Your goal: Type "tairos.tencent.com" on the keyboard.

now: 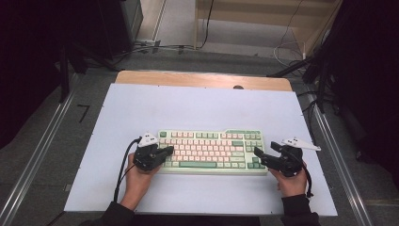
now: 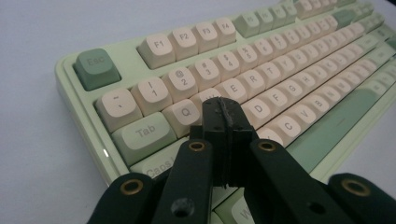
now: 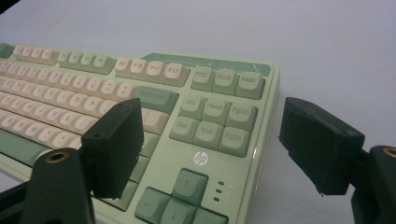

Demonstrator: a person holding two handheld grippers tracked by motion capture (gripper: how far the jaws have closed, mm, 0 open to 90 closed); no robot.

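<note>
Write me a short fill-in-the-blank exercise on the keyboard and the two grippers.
1. The left gripper has its jaws ____ over the letter keys.
2. The right gripper has its jaws ____, astride the keyboard's right end.
3. The logo above the arrow keys reads ____.

Missing words: shut; open; hp

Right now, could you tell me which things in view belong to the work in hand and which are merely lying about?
In hand:
keyboard
left gripper, shut, tip over the letter keys
right gripper, open by the keyboard's right end

Lying about:
white table sheet
floor cables
</note>
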